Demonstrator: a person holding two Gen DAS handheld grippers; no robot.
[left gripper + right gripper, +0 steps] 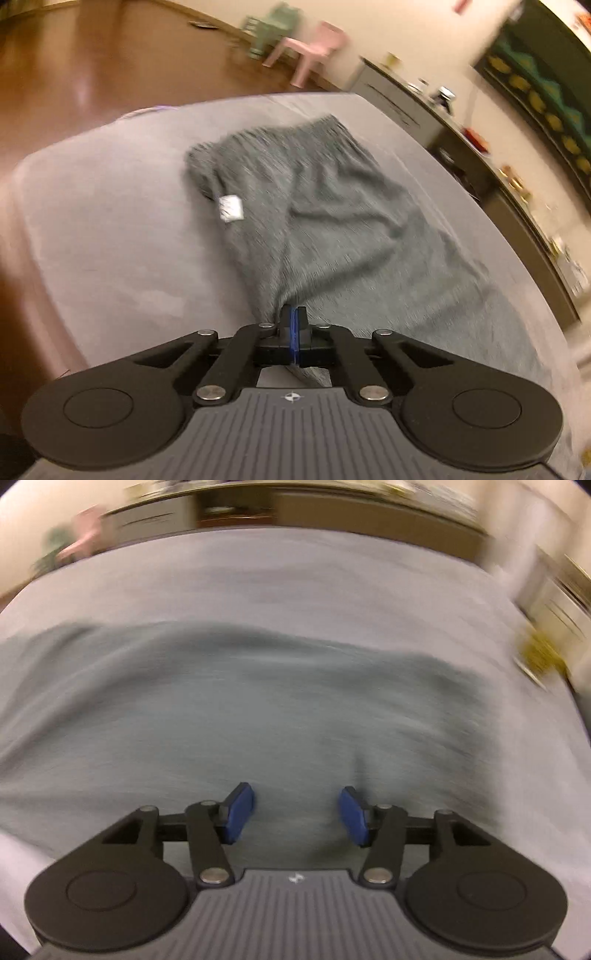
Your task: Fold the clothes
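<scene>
On the far left of the left wrist view we see a brown wooden floor [74,66] running up to a pale wall, and below it the light grey bed sheet [110,240] that covers most of the frame. Further along, toward the middle, the grey ribbed trousers [314,206] lie spread on that sheet, their gathered waistband at the far end and a small white label [231,208] showing at their left edge. The near end of the cloth bunches into a narrow neck that runs straight into our left gripper [293,325], whose blue pads are pressed together with the fabric pinched between them. Beyond the bed, a green stool [273,26] and a pink child's chair [310,46] stand on the floor, blurred, and to the right a long low cabinet [498,177] carries small items too smeared for us to name. In the right wrist view the same trousers [258,709] stretch across the frame from the left edge to a rounded end on the right, lying on the bed sheet [295,579], with heavy motion blur over everything. Our right gripper [296,812] sits just over the cloth with its blue fingers [238,812] spread wide apart and nothing between them; whether the tips touch the fabric we cannot tell. At the far right edge a yellowish object [539,657] is too blurred for us to identify.
</scene>
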